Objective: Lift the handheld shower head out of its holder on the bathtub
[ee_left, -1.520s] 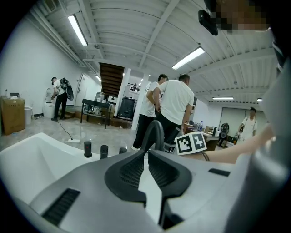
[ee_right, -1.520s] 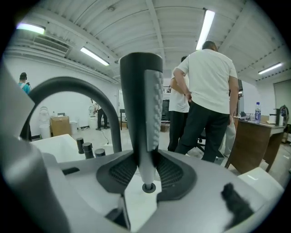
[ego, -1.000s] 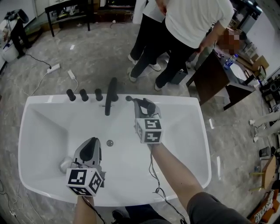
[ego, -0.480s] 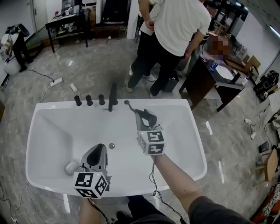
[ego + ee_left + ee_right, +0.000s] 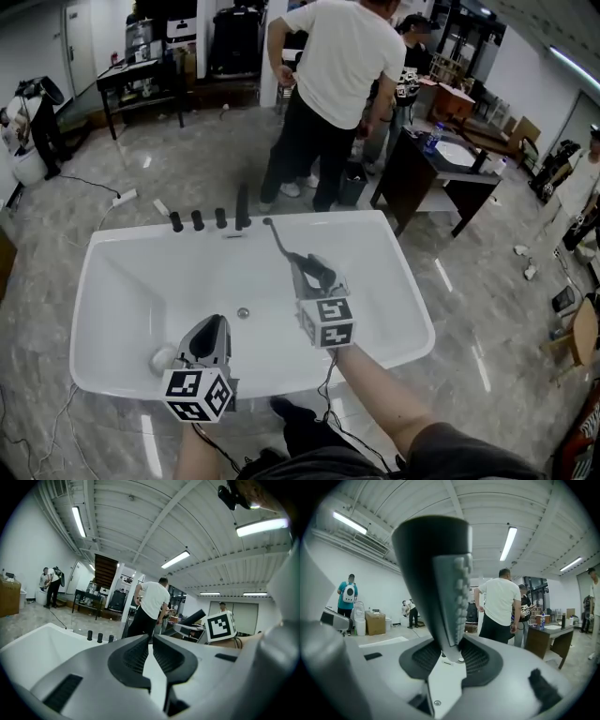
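Observation:
The white bathtub lies below me, with black knobs and a black spout on its far rim. My right gripper is shut on the black handheld shower head, held above the tub's middle. Its thin hose runs back to the holder on the far rim. In the right gripper view the shower head stands up between the jaws of the right gripper. My left gripper hangs over the tub's near left, shut and holding nothing.
A small grey round object lies in the tub's near left, and the drain is in the middle. A person in a white shirt stands beyond the far rim, next to a dark desk. Cables cross the floor at left.
Both grippers have risen and drawn back toward the tub's near side. The shower head has come away from the far rim with the right gripper, its hose stretching out behind.

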`<state>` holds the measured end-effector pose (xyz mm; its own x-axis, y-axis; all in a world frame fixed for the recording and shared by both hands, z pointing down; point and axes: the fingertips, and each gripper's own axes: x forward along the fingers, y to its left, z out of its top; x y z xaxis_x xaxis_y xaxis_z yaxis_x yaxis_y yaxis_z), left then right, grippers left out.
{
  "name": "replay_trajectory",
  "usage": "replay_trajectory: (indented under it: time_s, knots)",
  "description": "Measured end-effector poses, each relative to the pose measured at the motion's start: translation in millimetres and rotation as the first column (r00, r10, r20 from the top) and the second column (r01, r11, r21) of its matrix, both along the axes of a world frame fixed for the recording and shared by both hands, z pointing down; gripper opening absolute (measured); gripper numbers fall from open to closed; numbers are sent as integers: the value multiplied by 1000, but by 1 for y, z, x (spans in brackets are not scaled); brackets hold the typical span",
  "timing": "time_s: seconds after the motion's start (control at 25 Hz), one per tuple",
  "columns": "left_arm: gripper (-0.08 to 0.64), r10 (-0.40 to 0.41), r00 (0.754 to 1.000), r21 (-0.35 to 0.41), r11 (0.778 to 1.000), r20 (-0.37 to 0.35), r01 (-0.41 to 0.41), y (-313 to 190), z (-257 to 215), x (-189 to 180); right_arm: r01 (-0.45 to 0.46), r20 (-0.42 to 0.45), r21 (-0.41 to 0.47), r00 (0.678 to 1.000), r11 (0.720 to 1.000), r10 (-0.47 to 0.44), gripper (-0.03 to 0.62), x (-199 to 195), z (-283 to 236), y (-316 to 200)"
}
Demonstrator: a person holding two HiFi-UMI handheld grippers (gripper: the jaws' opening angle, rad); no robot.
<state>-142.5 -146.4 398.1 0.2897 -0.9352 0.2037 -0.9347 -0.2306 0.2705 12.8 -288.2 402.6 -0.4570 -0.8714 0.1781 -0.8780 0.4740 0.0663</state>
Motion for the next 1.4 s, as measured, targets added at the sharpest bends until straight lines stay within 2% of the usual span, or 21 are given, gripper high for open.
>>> replay_trajectory:
  time_s: [0.2, 0.4, 0.56, 0.72, 0.92, 1.16, 1.4]
  knots:
    - [37, 38, 999, 15, 999, 20, -38, 49, -8, 12, -14, 17, 21, 1000, 1000, 14, 141, 20, -10, 68]
    - [37, 100, 995, 11, 995, 23, -100, 89, -6, 31, -41, 18, -3, 999, 999, 41, 141, 36, -8, 134]
    - [37, 140, 990, -17, 990, 1, -140, 110, -1, 46, -74, 31, -25, 997, 997, 75, 141, 48, -6, 172]
    - [37, 160, 987, -25, 987, 18, -160, 130, -3, 58, -71, 23, -31, 997, 997, 72, 141, 56, -7, 200]
    - [37, 143, 989, -25, 990, 32, -142, 155, -7, 81, -35, 26, -32, 999, 999, 36, 141, 75, -8, 234]
    - [37, 80, 996, -18, 997, 48, -80, 178, -15, 93, 26, 18, -14, 1000, 1000, -26, 141, 87, -12, 264]
    - [37, 75, 996, -41, 997, 57, -73, 209, -12, 115, 60, 22, -9, 998, 998, -60, 141, 102, -9, 294]
